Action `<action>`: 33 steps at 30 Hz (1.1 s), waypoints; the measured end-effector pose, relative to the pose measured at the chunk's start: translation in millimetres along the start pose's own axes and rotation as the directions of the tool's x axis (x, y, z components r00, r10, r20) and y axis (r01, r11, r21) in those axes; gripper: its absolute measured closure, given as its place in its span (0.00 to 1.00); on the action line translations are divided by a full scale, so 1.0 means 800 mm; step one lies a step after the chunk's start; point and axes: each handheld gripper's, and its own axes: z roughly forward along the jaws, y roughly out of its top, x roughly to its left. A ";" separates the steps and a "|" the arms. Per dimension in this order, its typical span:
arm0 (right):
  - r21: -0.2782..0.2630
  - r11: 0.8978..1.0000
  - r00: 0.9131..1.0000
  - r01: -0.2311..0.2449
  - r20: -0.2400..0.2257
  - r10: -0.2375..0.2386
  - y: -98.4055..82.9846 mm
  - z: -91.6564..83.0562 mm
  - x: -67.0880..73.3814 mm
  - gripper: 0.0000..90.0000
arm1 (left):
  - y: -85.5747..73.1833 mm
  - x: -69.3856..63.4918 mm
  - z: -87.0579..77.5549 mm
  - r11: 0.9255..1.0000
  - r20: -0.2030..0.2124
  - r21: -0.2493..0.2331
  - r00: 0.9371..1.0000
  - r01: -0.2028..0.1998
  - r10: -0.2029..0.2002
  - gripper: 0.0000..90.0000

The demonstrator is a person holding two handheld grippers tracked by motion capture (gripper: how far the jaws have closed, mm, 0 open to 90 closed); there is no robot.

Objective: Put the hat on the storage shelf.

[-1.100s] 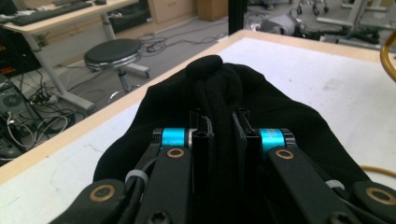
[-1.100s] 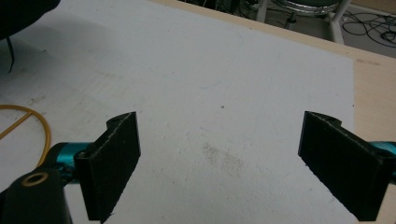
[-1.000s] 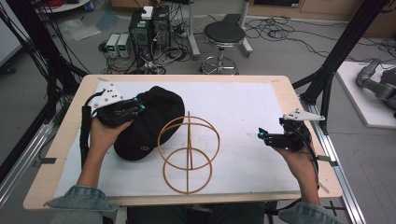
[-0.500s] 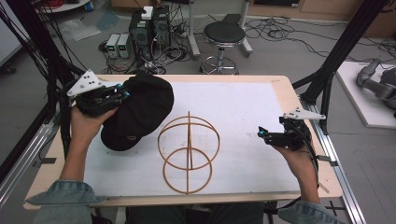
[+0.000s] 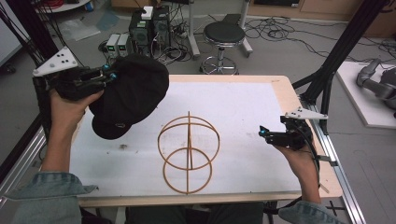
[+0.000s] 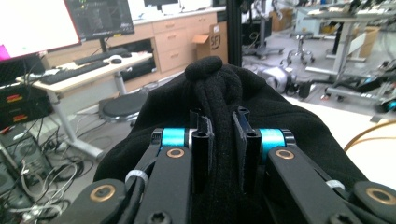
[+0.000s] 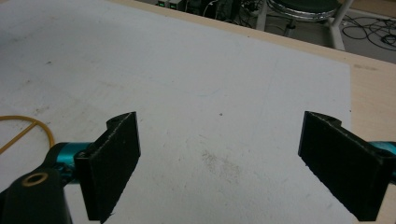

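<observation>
A black cap (image 5: pixel 130 95) hangs in the air over the table's far left corner, brim lowest. My left gripper (image 5: pixel 108 73) is shut on a fold of its fabric; in the left gripper view the black cap (image 6: pixel 224 88) bulges up between the two jaws of that gripper (image 6: pixel 223 140). A wooden hat stand (image 5: pixel 188 151) made of thin rings on an upright post stands at the table's middle. My right gripper (image 5: pixel 262 132) rests low at the right side of the table, open, and in the right gripper view my right gripper (image 7: pixel 219 154) has nothing between its pads.
A white mat (image 5: pixel 252 112) covers the wooden table (image 5: pixel 285 88). Behind the table stand a black stool (image 5: pixel 225 33) and computer boxes (image 5: pixel 149 23) on the floor amid cables. Black frame posts (image 5: pixel 336 60) rise at both sides.
My left gripper has lifted the cap off the mat and carried it up and to the far left. The right gripper has not moved.
</observation>
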 end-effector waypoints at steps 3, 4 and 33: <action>-0.001 1.000 1.000 0.001 0.001 -0.001 0.000 -0.001 -0.001 0.14 | 0.014 0.000 -0.004 1.000 0.027 -0.020 1.000 -0.005 0.006 0.89; -0.003 1.000 1.000 0.001 0.001 -0.001 0.000 -0.001 -0.001 0.14 | 0.018 -0.001 -0.004 1.000 0.039 -0.025 0.999 -0.003 0.004 0.89; -0.010 1.000 1.000 0.002 0.001 -0.002 0.002 -0.004 0.000 0.14 | 0.053 -0.053 0.025 0.991 0.464 -0.110 0.886 0.074 -0.015 0.89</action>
